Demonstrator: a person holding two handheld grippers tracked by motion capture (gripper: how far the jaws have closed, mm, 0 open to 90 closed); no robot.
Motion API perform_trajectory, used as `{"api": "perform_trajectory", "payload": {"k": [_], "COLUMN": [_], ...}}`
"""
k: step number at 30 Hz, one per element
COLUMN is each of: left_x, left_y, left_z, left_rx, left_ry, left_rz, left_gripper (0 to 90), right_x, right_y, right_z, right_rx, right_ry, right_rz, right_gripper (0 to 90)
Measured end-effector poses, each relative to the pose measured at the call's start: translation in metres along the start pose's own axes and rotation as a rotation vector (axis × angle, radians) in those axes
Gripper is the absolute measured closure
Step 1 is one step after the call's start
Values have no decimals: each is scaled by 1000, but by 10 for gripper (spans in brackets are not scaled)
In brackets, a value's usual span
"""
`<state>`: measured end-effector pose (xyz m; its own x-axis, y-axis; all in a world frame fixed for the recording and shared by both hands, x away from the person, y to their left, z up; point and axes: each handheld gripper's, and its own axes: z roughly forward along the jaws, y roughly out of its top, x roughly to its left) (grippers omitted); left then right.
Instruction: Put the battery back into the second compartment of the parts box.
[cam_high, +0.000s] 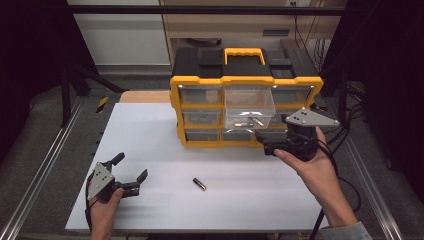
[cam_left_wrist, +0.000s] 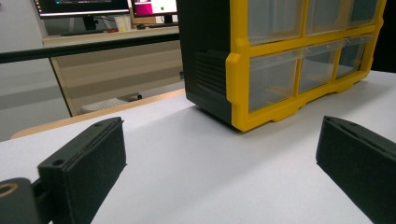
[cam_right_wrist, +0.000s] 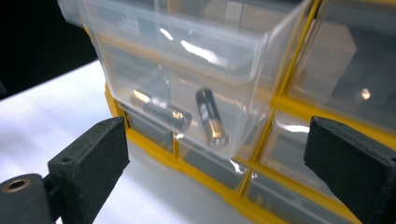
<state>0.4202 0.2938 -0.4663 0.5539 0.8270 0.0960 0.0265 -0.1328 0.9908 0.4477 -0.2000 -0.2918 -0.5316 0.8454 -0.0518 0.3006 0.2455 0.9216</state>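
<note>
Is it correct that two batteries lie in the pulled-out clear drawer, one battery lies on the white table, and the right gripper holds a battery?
Not quite: the right gripper holds nothing; the right gripper view shows its jaws open and empty before the drawer. Two batteries do lie inside, and one battery lies on the table.

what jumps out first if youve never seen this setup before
The yellow and black drawer organizer at the far side of the white table stands out first, with one clear drawer pulled out and two batteries lying in it. The right gripper sits just in front of that drawer with open jaws. A lone battery lies on the table, to the right of the open left gripper.
</note>
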Motion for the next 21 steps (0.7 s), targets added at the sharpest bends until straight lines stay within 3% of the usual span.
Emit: {"api": "perform_trajectory", "payload": {"k": [21], "left_x": [0], "left_y": [0], "left_z": [0], "left_rx": [-4], "left_ry": [-1], "left_rz": [2], "left_gripper": [11], "right_x": [16], "right_y": [-47], "right_z": [33], "right_rx": [98], "right_ry": [67], "right_rz": [42], "right_gripper": [56]}}
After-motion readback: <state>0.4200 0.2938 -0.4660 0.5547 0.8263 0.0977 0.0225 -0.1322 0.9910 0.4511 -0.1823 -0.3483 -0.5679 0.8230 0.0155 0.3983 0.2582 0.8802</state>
